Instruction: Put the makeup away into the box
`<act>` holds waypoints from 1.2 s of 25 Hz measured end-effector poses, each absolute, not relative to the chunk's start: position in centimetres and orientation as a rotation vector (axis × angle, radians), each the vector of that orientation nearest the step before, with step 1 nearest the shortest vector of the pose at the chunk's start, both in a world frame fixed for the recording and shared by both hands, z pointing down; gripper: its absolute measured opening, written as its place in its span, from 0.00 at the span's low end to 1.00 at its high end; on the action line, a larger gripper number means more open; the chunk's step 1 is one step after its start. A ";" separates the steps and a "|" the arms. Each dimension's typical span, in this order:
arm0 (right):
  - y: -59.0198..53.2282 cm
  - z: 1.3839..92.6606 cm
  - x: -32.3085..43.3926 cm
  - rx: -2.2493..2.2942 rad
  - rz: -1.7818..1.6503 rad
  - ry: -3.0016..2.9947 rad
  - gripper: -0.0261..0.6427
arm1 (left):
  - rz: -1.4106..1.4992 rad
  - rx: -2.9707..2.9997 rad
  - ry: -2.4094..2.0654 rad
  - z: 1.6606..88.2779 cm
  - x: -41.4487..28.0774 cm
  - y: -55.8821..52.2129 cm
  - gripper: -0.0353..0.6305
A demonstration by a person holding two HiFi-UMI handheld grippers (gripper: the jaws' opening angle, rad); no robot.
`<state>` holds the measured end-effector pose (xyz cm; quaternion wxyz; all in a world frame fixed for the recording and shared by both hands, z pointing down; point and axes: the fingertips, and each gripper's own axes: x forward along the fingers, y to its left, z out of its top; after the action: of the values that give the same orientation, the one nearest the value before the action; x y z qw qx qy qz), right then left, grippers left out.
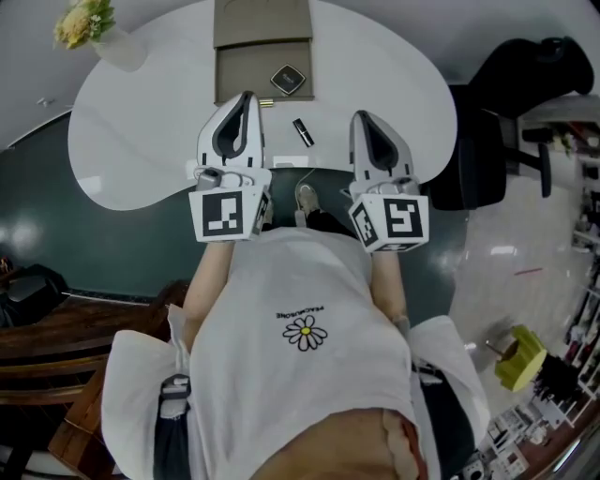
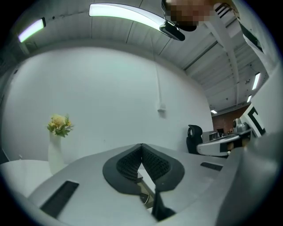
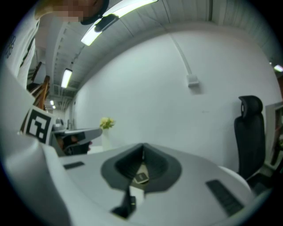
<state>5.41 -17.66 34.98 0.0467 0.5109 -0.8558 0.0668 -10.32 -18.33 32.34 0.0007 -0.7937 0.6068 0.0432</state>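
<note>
Left tongs (image 1: 247,96) and right tongs (image 1: 361,116) were both shut, pads meeting at the tips with nothing gripped between them. They were held side by side above the near edge of the white counter (image 1: 141,141), pointing roughly level toward its far side.

By my reading the job was partly done. One square compact (image 1: 289,79) appeared to lie inside the open box (image 1: 246,73), just beyond the tips of the left tongs and toward the right tongs' side. The box's lid (image 1: 262,22) stood folded back farther out. One black tube (image 1: 302,131), probably a lipstick, lay loose on the counter in the gap between the two tongs, nearer than the box and touching neither of them. That tube looked like the only makeup not yet put away. Taking it up, setting it in the box and perhaps closing the lid seemed to be what was left. Whether anything else lay deeper in the box could not be told.

Counted:
- two tongs
- one box with one lid
- one compact
- one tube
- one white vase (image 1: 117,47) with one bunch of yellow flowers (image 1: 84,21), well out past the left tongs on their outer side
- one black office chair (image 1: 511,112), off the counter beyond the right tongs' outer side
</note>
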 end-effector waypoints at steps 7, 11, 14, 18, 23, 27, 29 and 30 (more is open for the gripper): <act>-17.5 34.7 5.2 1.564 0.193 -2.615 0.08 | 0.105 -2.515 1.964 33.9 -10.9 -17.2 0.08; -17.2 34.7 5.3 1.571 0.194 -2.612 0.08 | 0.094 -2.505 1.977 33.6 -11.1 -17.3 0.08; -17.1 34.9 5.4 1.574 0.201 -2.604 0.08 | 0.060 -2.510 1.963 33.9 -11.1 -17.6 0.08; -17.0 35.3 5.6 1.576 0.222 -2.593 0.08 | -0.011 -2.628 1.820 34.8 -9.4 -18.4 0.12; -16.5 36.0 5.9 1.572 0.246 -2.574 0.08 | -0.145 -2.848 1.573 37.2 -6.3 -19.9 0.35; -16.1 36.7 6.9 1.593 0.270 -2.543 0.08 | -0.294 -2.975 1.399 40.9 -3.4 -20.2 0.53; -15.9 37.0 7.6 1.608 0.286 -2.524 0.08 | -0.400 -3.029 1.328 43.4 -2.0 -20.0 0.57; -15.7 37.2 7.9 1.618 0.294 -2.513 0.08 | -0.467 -3.054 1.287 44.9 -1.3 -19.8 0.58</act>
<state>7.95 -15.72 37.18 0.0692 0.5373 -0.8348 0.0977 -1.31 -19.76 44.88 -0.1024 -0.9077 0.3824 -0.1388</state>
